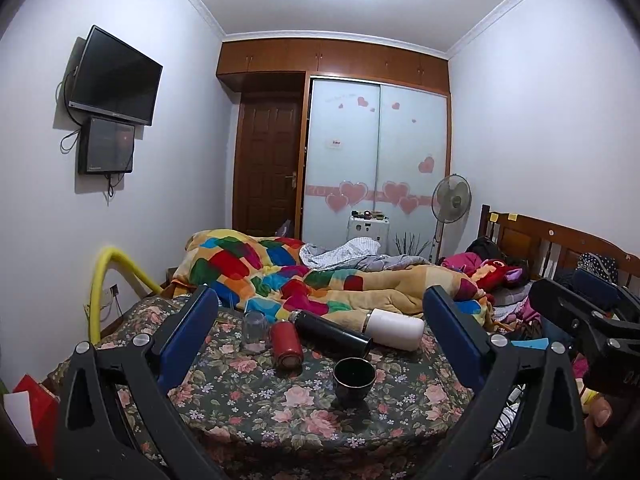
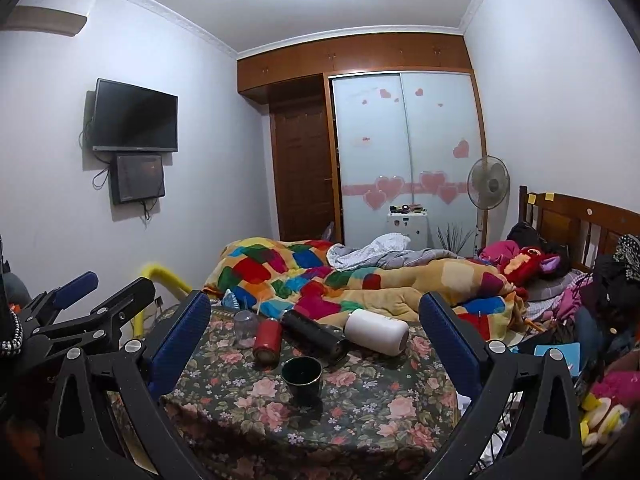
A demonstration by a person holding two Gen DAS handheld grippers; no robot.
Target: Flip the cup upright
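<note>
A small dark cup (image 1: 354,380) stands upright, mouth up, on the floral-cloth table (image 1: 256,412); it also shows in the right wrist view (image 2: 302,374). Behind it lie a red bottle (image 1: 285,344), a black flask (image 1: 332,334) and a white flask (image 1: 396,328), all on their sides. A clear glass (image 1: 254,332) stands mouth down at the back left. My left gripper (image 1: 320,300) is open and empty, back from the table. My right gripper (image 2: 316,302) is open and empty, also held back.
A bed with a colourful patchwork blanket (image 1: 304,276) lies just behind the table. A yellow tube (image 1: 102,280) stands at the left. Clutter and a wooden headboard (image 1: 560,240) are at the right. The right gripper's body (image 1: 588,320) shows at the left view's right edge.
</note>
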